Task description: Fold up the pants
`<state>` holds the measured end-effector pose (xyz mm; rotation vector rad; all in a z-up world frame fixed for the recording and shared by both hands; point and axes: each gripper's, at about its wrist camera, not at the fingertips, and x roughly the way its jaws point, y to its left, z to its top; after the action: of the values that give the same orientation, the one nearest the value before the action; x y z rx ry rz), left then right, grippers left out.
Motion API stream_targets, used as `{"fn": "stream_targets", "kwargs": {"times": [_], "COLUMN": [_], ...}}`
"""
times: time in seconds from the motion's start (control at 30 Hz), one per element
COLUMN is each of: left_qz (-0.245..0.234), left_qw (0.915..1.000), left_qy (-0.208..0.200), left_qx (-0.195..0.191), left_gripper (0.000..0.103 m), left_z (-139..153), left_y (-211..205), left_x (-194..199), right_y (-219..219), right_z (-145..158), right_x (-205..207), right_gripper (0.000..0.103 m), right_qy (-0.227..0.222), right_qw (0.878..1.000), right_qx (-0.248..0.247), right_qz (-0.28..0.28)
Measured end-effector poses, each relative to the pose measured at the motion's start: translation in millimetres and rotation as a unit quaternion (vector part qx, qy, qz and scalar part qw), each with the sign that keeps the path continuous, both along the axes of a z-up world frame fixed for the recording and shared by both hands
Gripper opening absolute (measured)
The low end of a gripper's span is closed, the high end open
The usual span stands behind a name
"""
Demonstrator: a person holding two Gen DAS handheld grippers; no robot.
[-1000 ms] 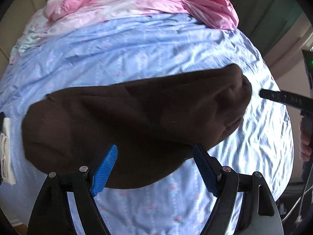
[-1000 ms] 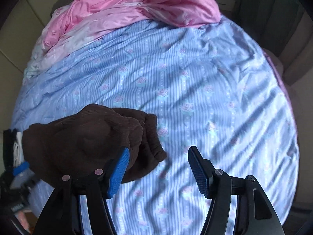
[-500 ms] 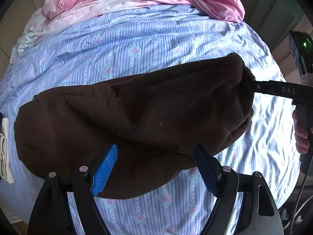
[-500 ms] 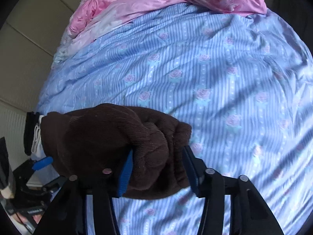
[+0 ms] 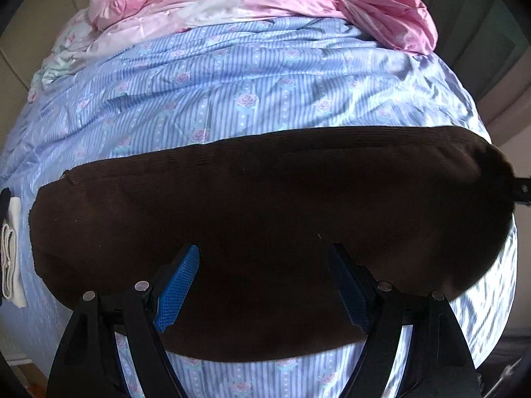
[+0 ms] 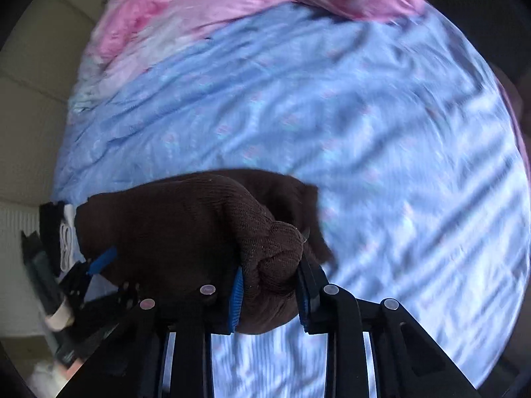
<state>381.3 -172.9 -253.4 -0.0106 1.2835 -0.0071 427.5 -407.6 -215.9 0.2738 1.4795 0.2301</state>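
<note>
The dark brown knit pants point(image 5: 265, 219) lie across the blue striped bedspread point(image 5: 232, 99), stretched left to right. My left gripper point(image 5: 265, 285) is open, its blue pads over the pants' near edge, gripping nothing. My right gripper point(image 6: 268, 285) is shut on a bunched end of the pants point(image 6: 186, 229) and holds it up off the bed. Its black tip point(image 5: 522, 190) shows at the pants' right end in the left wrist view. The left gripper's blue pad point(image 6: 103, 258) shows at the far left of the right wrist view.
A pink satin quilt point(image 5: 265, 3) is heaped at the far end of the bed. White folded cloth point(image 5: 10, 262) lies at the bed's left edge. The bedspread point(image 6: 398, 152) extends to the right of the pants. Beige wall is at left.
My right gripper closed on the pants' end and pulled it rightward and up, stretching the pants out. The left gripper stayed open over the near edge.
</note>
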Motion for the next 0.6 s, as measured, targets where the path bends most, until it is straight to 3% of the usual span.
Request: {"fn": "stream_targets", "kwargs": {"times": [0.17, 0.27, 0.3, 0.33, 0.37, 0.53, 0.6], "left_qz": [-0.006, -0.013, -0.014, -0.015, -0.015, 0.001, 0.005], "left_qw": [0.9994, 0.9978, 0.9971, 0.9965, 0.996, 0.9966, 0.9972], "left_qy": [0.008, 0.022, 0.029, 0.036, 0.042, 0.05, 0.044], "left_qx": [0.034, 0.061, 0.069, 0.074, 0.077, 0.066, 0.061], "left_gripper": [0.079, 0.079, 0.079, 0.079, 0.079, 0.08, 0.079], "left_z": [-17, -31, -37, -41, -46, -52, -49], "left_y": [-3, -3, -2, 0, 1, 10, 10], "left_x": [8, 9, 9, 9, 9, 10, 10], "right_y": [13, 23, 24, 24, 22, 1, -9], "right_z": [-30, -61, -67, -69, -66, -22, -7], "right_x": [15, 28, 31, 34, 35, 13, 0], "right_gripper": [0.028, 0.03, 0.033, 0.044, 0.052, 0.056, 0.06], "right_qy": [-0.049, -0.01, -0.013, -0.019, -0.029, -0.084, -0.112], "right_qw": [0.997, 0.994, 0.994, 0.993, 0.992, 0.993, 0.99], "right_qx": [-0.046, -0.098, -0.102, -0.112, -0.121, -0.081, -0.089], "right_qz": [0.029, 0.037, 0.038, 0.036, 0.032, 0.003, -0.017]}}
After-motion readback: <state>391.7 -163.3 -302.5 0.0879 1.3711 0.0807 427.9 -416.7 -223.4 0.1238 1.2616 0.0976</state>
